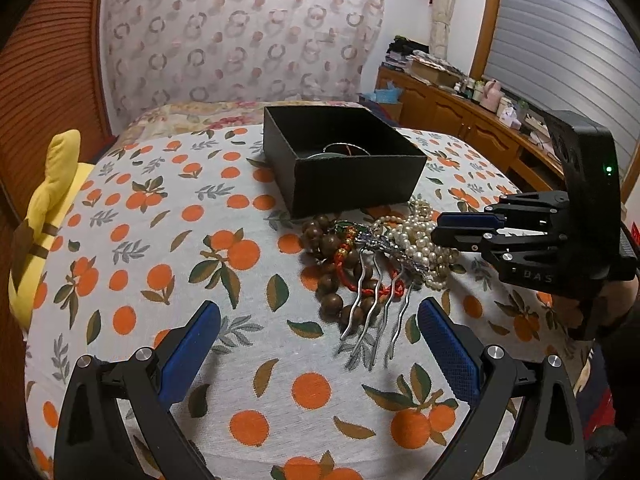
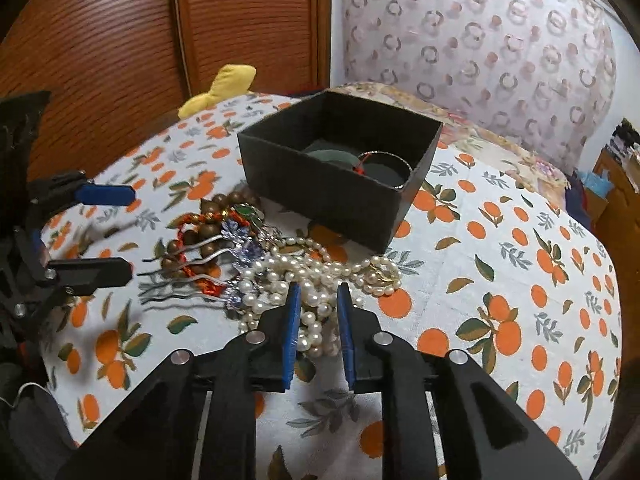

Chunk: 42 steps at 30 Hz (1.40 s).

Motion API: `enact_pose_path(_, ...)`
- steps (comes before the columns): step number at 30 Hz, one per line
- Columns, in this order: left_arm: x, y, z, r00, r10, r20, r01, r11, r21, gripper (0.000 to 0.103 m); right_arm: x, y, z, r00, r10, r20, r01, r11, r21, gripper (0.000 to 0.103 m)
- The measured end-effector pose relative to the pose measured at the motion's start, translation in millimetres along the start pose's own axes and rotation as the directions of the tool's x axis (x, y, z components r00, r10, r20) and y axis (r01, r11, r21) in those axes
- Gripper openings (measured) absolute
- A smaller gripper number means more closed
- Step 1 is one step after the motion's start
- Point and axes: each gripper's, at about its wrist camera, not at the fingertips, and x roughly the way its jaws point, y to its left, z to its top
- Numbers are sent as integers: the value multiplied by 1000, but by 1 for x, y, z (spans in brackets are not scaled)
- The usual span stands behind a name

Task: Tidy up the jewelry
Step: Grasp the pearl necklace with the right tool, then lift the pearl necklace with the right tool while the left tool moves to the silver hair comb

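Box (image 2: 332,196) x1, comb (image 1: 372,300) x1

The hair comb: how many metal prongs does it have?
4 on the comb. They lie side by side, pointing from the beaded top toward the left gripper, over the wooden beads and onto the cloth. None seems hidden.

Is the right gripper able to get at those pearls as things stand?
Probably yes: the right gripper hangs right over the pearl necklace, its jaws slightly apart with pearls between them, and nothing lies on top.
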Motion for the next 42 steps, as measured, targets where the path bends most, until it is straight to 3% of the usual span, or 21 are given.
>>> enact_pose_path(6, -1, 1, 0, 1000, 1, 3, -1, 1000, -3, 95, 8, 5, 9, 999, -30, -35, 29, 999, -45, 20)
enact_pose_path(8, -1, 3, 0, 1000, 1, 5, -1, 1000, -7, 95, 7, 12, 10, 998, -53, -39, 49, 995, -83, 18)
enact_pose_path(9, -1, 3, 0, 1000, 1, 5, -1, 1000, -9, 95, 8, 14, 9, 997, -63, -39, 59, 994, -96, 9)
enact_pose_path(12, 0, 4, -1, 1000, 7, 5, -7, 1000, -11, 95, 5, 13, 6, 997, -75, -16, 73, 993, -89, 8)
enact_pose_path(18, 0, 3, -1, 1000, 10, 3, -10, 1000, -8, 95, -34, 3, 11, 990, -84, 117, 88, 996, -25, 8)
enact_pose_path(22, 1, -3, -1, 1000, -1, 0, 1, 1000, 5, 95, -70, -2, 22, 972, -103, 211, 108, 994, -10, 8)
enact_pose_path(31, 6, -15, 4, 999, -33, -15, 33, 999, 14, 95, -129, -19, 35, 930, -163, 328, 160, 986, 36, 8)
enact_pose_path(33, 7, -16, 3, 998, -57, -25, 57, 998, 11, 91, -138, -24, 36, 923, -180, 340, 175, 984, 44, 8)
enact_pose_path(35, 10, -18, 3, 997, -66, -41, 66, 998, 10, 77, -141, -29, 35, 922, -186, 339, 179, 983, 50, 8)
enact_pose_path(40, 16, -18, 4, 996, -75, -58, 75, 997, 5, 56, -137, -35, 27, 929, -187, 320, 176, 982, 64, 9)
enact_pose_path(42, 20, -19, 2, 995, -71, -71, 72, 997, 7, 52, -133, -35, 24, 932, -187, 312, 175, 982, 67, 9)
